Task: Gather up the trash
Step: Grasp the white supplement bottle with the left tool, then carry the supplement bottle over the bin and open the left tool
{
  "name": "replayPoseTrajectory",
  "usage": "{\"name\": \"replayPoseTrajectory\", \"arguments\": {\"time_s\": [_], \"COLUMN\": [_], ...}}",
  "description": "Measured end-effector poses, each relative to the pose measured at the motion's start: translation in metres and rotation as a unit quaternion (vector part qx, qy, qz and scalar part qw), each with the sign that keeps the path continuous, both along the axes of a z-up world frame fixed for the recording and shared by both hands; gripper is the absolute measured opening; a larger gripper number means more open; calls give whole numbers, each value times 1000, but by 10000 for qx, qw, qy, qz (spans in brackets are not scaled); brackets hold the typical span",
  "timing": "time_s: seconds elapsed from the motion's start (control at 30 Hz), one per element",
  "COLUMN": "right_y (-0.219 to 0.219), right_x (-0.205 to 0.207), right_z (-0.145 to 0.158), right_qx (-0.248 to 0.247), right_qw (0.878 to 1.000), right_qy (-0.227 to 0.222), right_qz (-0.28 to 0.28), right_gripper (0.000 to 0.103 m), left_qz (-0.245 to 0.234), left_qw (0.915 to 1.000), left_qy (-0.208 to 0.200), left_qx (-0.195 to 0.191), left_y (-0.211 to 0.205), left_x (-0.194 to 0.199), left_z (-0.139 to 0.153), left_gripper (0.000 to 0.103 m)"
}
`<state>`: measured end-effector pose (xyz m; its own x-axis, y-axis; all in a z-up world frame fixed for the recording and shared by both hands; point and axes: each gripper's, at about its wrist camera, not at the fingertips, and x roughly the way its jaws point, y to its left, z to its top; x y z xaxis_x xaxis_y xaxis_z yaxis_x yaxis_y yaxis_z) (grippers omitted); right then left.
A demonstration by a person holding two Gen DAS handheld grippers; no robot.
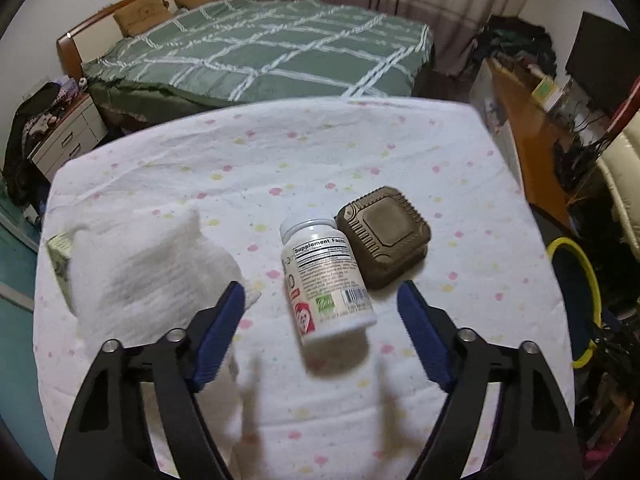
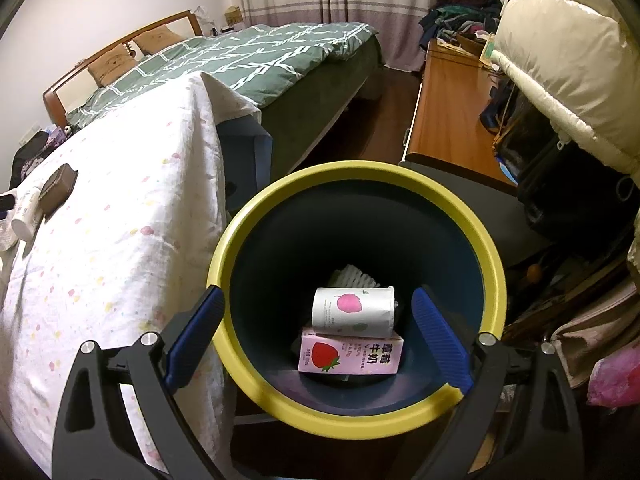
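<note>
A white supplement bottle (image 1: 326, 280) lies on its side on the table's dotted white cloth (image 1: 320, 152). My left gripper (image 1: 320, 286) hovers over the bottle, open, its blue pads clear of both sides. A brown square box (image 1: 384, 236) touches the bottle's right side, and a crumpled white tissue (image 1: 148, 272) lies to its left. My right gripper (image 2: 317, 293) hangs open and empty over a dark bin with a yellow rim (image 2: 256, 216). Inside the bin lie a white peach cup (image 2: 354, 312), a pink strawberry milk carton (image 2: 352, 356) and a white crumpled piece (image 2: 354, 276).
A small green packet (image 1: 58, 252) peeks out at the table's left edge behind the tissue. The bin stands off the table's right side. A green quilted bed (image 1: 260, 52) lies beyond the table, a wooden desk (image 2: 448, 120) and cream chair (image 2: 560, 60) to the right.
</note>
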<state>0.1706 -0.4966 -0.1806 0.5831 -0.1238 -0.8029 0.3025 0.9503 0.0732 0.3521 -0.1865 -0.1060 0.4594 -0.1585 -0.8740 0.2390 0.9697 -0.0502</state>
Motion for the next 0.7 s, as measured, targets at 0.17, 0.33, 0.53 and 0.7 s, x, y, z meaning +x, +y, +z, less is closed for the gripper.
{"name": "replayPoseTrajectory", "arguments": {"time_s": [0.17,0.33,0.53,0.7], "right_y": [5,6,7,8], "right_x": [2,3,3,1], "right_z": [-2,-5,-7,-7], "right_qx": [23,53,73,96], "right_qw": [9999,9999,9999,9998], "right_qy": [9,31,56,61], "right_qz": [102,111,144,163], "right_gripper": [90,90,90,90], "left_qz": [54,44,-24,-138], "left_qw": [9994,9989,9979,9986], "left_qy": [277,322,525,413], "left_qx": [218,330,376,297], "left_y": [-7,-14,-21,-19], "left_x": [19,32,41,31], "left_z": [-22,-31,-41,-35], "left_gripper": [65,58,51,50]}}
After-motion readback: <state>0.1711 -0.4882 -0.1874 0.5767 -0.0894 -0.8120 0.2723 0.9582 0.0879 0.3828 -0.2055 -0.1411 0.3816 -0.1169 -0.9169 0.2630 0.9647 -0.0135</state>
